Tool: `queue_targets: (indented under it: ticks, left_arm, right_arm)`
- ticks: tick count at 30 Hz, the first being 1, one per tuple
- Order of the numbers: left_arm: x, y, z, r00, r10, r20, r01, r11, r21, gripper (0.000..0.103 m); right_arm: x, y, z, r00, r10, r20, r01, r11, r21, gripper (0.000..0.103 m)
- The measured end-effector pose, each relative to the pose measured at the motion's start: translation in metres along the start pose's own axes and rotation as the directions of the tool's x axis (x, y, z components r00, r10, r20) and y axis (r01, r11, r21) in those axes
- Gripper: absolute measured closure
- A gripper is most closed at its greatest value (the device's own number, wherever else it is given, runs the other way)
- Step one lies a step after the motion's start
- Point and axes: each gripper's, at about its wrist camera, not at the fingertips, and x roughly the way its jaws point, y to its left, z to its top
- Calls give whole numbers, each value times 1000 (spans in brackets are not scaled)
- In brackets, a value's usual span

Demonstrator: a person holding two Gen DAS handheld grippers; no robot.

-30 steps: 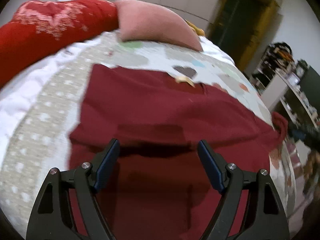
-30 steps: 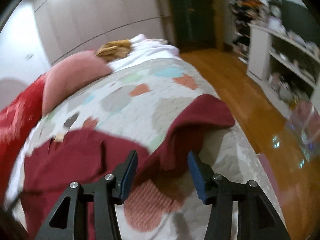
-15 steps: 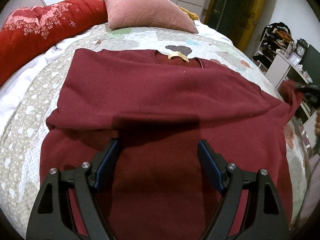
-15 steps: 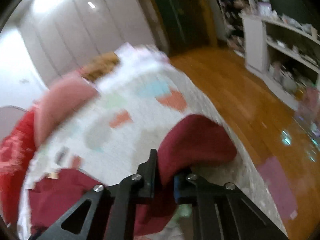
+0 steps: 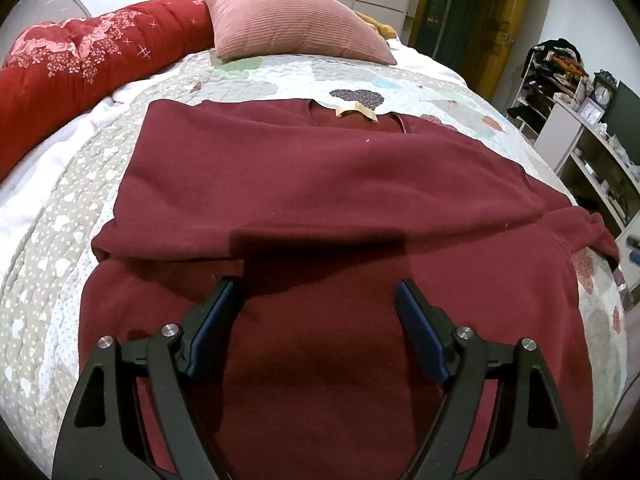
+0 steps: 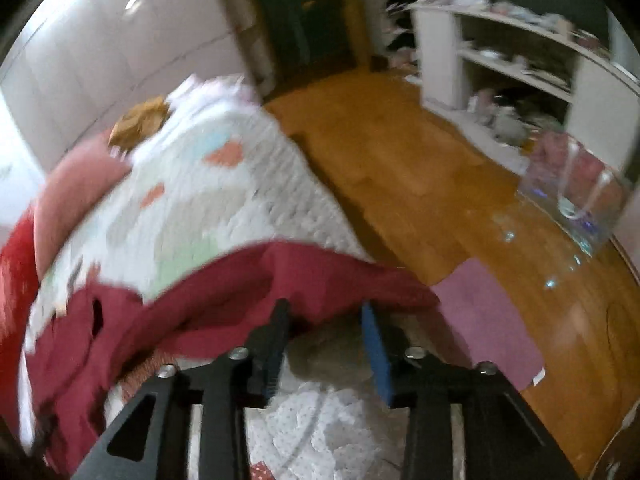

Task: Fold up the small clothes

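Observation:
A dark red sweater [image 5: 320, 184] lies spread on the quilted bed [image 5: 52, 248], its left sleeve folded across the chest and a tan neck label at the far edge. My left gripper [image 5: 316, 300] is open and empty, hovering over the sweater's lower body. In the blurred right wrist view the sweater's right sleeve [image 6: 280, 280] stretches across just past my right gripper [image 6: 326, 312], whose jaws stand apart. The sleeve lies at the fingertips; I cannot tell if it touches them.
A pink pillow [image 5: 288, 24] and a red floral bolster [image 5: 80, 64] lie at the head of the bed. The bed's right edge drops to a wooden floor [image 6: 440, 184] with a pink mat [image 6: 488, 320]. White shelves [image 6: 520, 60] stand beyond.
My right gripper shut on the right sleeve half a second ago and now stands open, with the sleeve lifted and stretched leftward. My left gripper rose and pulled back, still open.

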Motion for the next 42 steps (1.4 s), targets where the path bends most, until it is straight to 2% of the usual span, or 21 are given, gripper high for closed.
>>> queue_targets:
  ticks: [2,3,6,8,12,16,18,20,21,22,24,26,29,31,33,36,38,39,40,42]
  left_arm:
    - [1,-2,0,1000,7,-1,-7,1000,10,20]
    - [2,-3,0,1000,11,-3,-11,1000,15,20]
    - [3,-4,0,1000,14,-4,-14,1000,21,19]
    - [3,-4,0,1000,10,-4,-10,1000,18,19]
    - [3,-3,0,1000,0,-5,0,1000,12,19]
    - [3,-2,0,1000,-5,-4,5,1000,12,18]
    - [2,-1,1,1000,-9,-3,9,1000,10,18]
    - [2,-1,1,1000,-13,-3,13,1000,7,18]
    - [1,-1,1,1000,-16,-3,16,1000,7,18]
    - [0,0,2,1000,-22,-6,23,1000,8,18]
    - [-8,4,6,999,-48,-3,48,999,-6,18]
    - [-18,11,10,997,-76,19,76,997,-31,18]
    - [-35,28,23,996,-62,59,65,996,-57,18]
    - [-44,42,31,995,-55,82,62,994,-86,18]
    - [-51,57,39,993,-54,103,67,990,-125,18]
    - [-57,79,43,991,-58,123,81,979,-187,18]
    - [-56,91,43,990,-68,121,94,970,-224,18]
    - [-54,95,43,991,-78,112,103,966,-235,18]
    - [-52,98,42,991,-88,104,110,965,-238,18]
    - [-51,101,40,991,-93,97,113,966,-234,18]
  right_arm:
    - [-8,1,7,995,93,34,-95,994,46,56]
    - [-7,6,12,988,154,22,-155,986,69,56]
    - [4,20,23,966,257,-31,-252,961,115,53]
    - [20,37,27,963,250,-98,-240,966,100,46]
    - [57,67,25,950,240,-198,-222,969,110,46]
    - [86,74,24,946,200,-255,-175,977,119,43]
    - [92,77,23,954,151,-259,-141,988,57,53]
    - [90,83,23,965,68,-254,-80,996,-37,81]
    - [87,83,23,967,73,-244,-87,995,-45,88]
    - [81,82,24,969,88,-232,-100,994,-39,93]
    - [59,89,31,982,111,-156,-121,991,-57,96]
    - [38,107,38,978,178,-105,-189,976,-106,96]
    - [10,153,42,958,281,-51,-285,931,-228,97]
    - [-7,193,38,917,394,-59,-393,870,-299,97]
    - [-22,235,24,861,499,-102,-497,779,-383,97]
    - [-33,300,-26,773,588,-237,-611,590,-528,97]
    - [-24,326,-67,744,572,-346,-649,496,-576,97]
    - [-14,335,-87,746,538,-392,-652,472,-593,97]
    - [-5,339,-102,758,500,-420,-644,467,-606,97]
    - [16,337,-124,808,401,-432,-587,496,-640,92]
